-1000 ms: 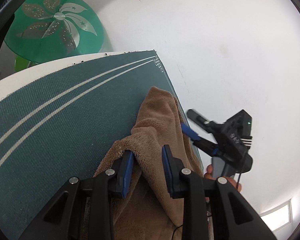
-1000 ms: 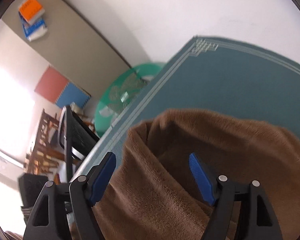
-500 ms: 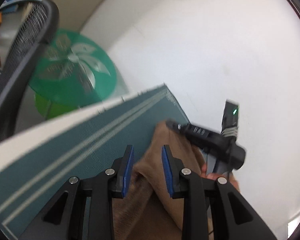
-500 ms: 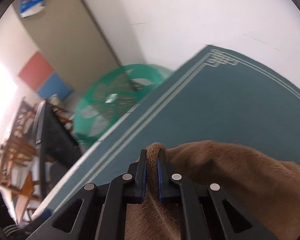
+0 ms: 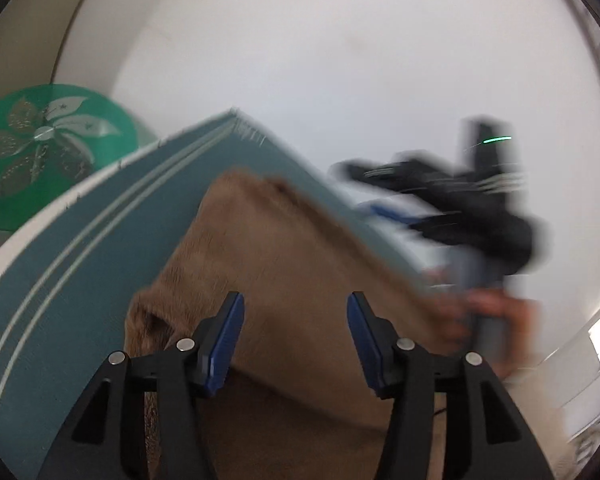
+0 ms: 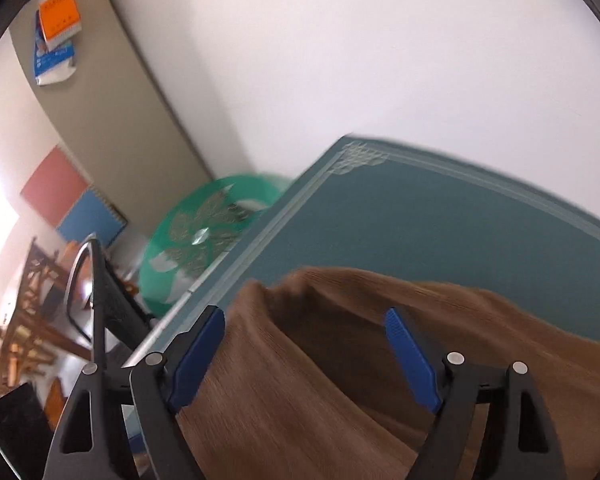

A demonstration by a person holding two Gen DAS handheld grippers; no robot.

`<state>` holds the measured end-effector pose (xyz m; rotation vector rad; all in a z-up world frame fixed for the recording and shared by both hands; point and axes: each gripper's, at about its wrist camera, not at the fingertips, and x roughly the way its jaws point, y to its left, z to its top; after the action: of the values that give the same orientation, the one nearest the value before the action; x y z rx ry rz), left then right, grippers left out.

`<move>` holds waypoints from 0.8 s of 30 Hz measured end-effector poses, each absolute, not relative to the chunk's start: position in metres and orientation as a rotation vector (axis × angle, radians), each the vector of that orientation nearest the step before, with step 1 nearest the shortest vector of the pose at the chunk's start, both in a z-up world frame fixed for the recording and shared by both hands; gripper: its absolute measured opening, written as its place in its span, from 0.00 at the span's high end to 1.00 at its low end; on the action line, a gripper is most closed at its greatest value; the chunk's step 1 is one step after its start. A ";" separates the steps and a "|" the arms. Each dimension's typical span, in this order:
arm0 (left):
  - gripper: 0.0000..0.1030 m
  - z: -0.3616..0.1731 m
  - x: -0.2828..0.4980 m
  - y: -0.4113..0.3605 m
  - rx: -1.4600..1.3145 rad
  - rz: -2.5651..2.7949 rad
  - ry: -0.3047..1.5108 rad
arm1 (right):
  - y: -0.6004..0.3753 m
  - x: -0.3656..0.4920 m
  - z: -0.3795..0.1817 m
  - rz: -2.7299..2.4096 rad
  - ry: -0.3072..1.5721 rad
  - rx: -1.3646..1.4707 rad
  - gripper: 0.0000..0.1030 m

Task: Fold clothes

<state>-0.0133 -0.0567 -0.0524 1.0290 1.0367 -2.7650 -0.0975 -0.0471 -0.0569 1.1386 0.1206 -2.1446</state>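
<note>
brown fleece (image 5: 284, 264) dropped on mat (image 5: 100, 232); left gripper (image 5: 296, 320) and right gripper (image 6: 304, 344) opening, both pinched fleece half second ago, now released. fold laid, next regrasp.

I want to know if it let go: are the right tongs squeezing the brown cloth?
No, the right tongs are opening, their blue pads standing apart from the brown cloth below them.

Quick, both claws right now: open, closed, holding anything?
Left claw: opening, pads clear of the fuzzy brown fleece garment below.
Right claw: opening, wide apart, holding nothing; same garment lies beneath.
</note>
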 end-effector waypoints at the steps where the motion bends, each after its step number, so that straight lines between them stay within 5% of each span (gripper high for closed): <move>1: 0.43 -0.057 -0.017 -0.055 1.081 -2.739 1.003 | -0.030 -0.089 -0.052 -2.171 0.134 1.127 0.18; 11: 0.43 -0.039 -0.015 -0.041 1.107 -2.750 0.869 | 0.139 0.022 -0.069 -2.432 0.279 1.223 0.18; 15: 0.23 -0.012 -0.032 -0.019 1.097 -2.839 0.741 | 0.159 0.054 -0.081 -2.439 0.298 1.179 0.18; 24: 0.23 -0.064 -0.061 0.000 1.373 -2.655 0.473 | 0.163 0.034 -0.152 -2.383 0.283 1.313 0.13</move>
<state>-0.0606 0.0002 -0.0645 1.3732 0.4727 -2.6546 0.0344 0.1633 -0.1520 1.3134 0.2827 -2.3829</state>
